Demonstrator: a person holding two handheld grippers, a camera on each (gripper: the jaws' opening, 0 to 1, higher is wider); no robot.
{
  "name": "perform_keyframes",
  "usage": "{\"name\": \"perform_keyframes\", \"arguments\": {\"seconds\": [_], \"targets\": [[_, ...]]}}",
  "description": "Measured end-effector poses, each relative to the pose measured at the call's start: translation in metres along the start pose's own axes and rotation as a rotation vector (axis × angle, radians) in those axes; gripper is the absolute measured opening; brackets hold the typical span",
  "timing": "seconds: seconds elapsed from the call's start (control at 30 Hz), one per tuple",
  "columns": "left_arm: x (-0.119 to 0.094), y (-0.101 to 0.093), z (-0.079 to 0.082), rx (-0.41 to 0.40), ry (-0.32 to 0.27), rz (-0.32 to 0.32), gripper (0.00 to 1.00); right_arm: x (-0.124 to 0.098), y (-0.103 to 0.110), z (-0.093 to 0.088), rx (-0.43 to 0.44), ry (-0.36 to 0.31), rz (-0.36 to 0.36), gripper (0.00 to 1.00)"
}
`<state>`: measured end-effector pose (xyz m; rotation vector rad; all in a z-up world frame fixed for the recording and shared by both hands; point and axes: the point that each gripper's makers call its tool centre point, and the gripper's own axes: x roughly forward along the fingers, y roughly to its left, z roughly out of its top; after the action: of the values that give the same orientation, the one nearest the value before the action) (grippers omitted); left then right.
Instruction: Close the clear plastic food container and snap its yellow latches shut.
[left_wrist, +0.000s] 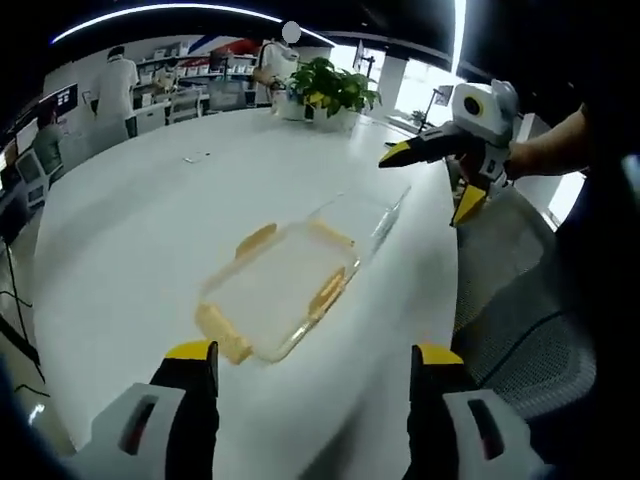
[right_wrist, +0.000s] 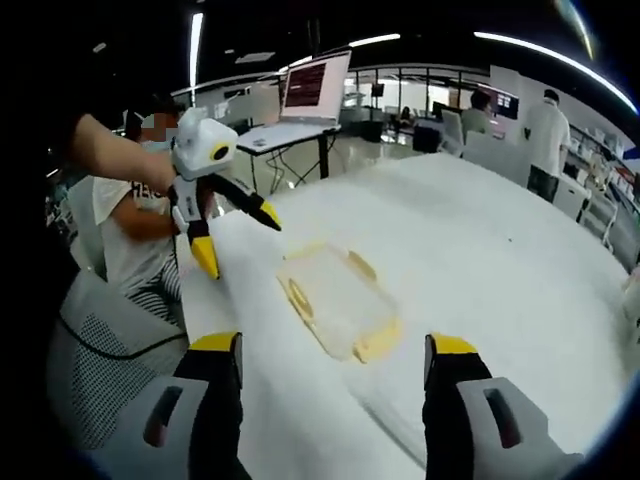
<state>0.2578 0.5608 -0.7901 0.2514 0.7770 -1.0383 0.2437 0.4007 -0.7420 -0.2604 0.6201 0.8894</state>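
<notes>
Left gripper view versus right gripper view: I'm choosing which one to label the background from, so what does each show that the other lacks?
Left gripper view: a potted plant at the white table's far edge and shelving behind standing people. Right gripper view: an open laptop on a side desk and a seated person beside a mesh chair. Both: the clear plastic container with yellow latches on the table, both tools open, left tool and right tool.
</notes>
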Motion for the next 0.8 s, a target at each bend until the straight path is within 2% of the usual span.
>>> {"name": "perform_keyframes", "arguments": {"seconds": [0.13, 0.27, 0.4, 0.8], "targets": [[0.003, -0.002, -0.001, 0.053, 0.028, -0.010, 0.75, 0.002, -0.003, -0.001, -0.005, 0.009, 0.004, 0.71], [0.006, 0.002, -0.001, 0.071, 0.036, -0.014, 0.75, 0.007, -0.006, -0.002, -0.026, 0.027, 0.013, 0.71], [0.007, 0.009, -0.004, 0.095, 0.057, -0.015, 0.75, 0.015, -0.010, -0.001, -0.070, 0.056, 0.020, 0.70], [0.013, 0.029, -0.007, 0.125, 0.099, -0.025, 0.71, 0.038, -0.021, 0.005, -0.083, 0.068, 0.060, 0.72]]}}
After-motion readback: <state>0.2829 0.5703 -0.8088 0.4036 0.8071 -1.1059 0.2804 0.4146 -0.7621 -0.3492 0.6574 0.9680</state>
